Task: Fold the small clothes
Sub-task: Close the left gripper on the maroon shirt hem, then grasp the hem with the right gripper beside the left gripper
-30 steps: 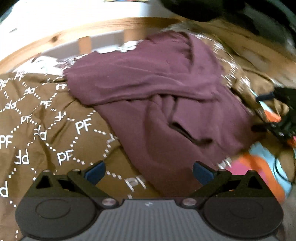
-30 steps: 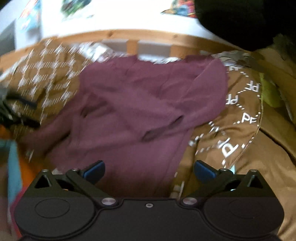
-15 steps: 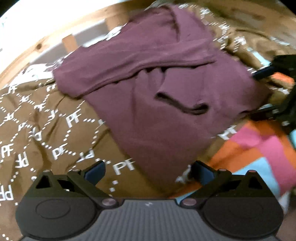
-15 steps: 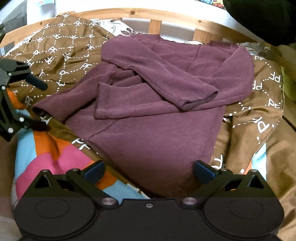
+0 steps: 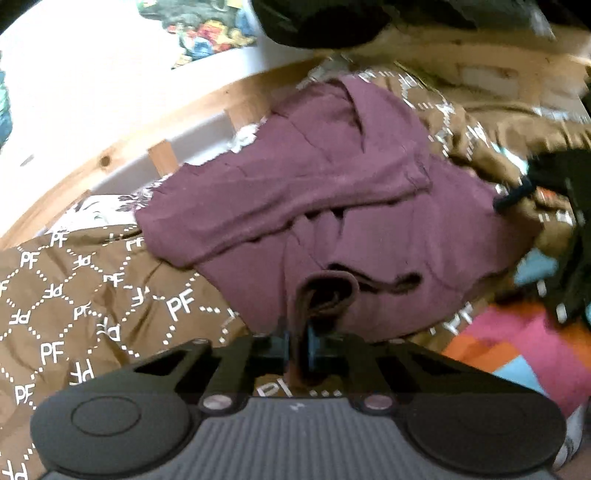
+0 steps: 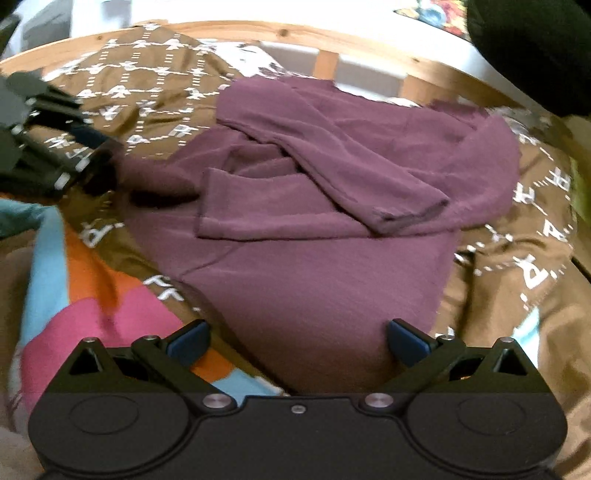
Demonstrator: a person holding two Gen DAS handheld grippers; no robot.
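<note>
Maroon sweater (image 6: 317, 236), sleeves crossed, bottom hem fold starting.
Left gripper (image 5: 297, 345) fingers pinch hem; right gripper (image 6: 297, 338) fingers spread over hem, ungripped. Next: right pinches, both lift hem forward.

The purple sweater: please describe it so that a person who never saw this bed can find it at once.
On the bed, a brown quilt with white PF letters lies before the wooden rail. The purple sweater lies spread on it, sleeves folded across its body. It is the only plain, unpatterned cloth; the left gripper pinches its near hem.
</note>
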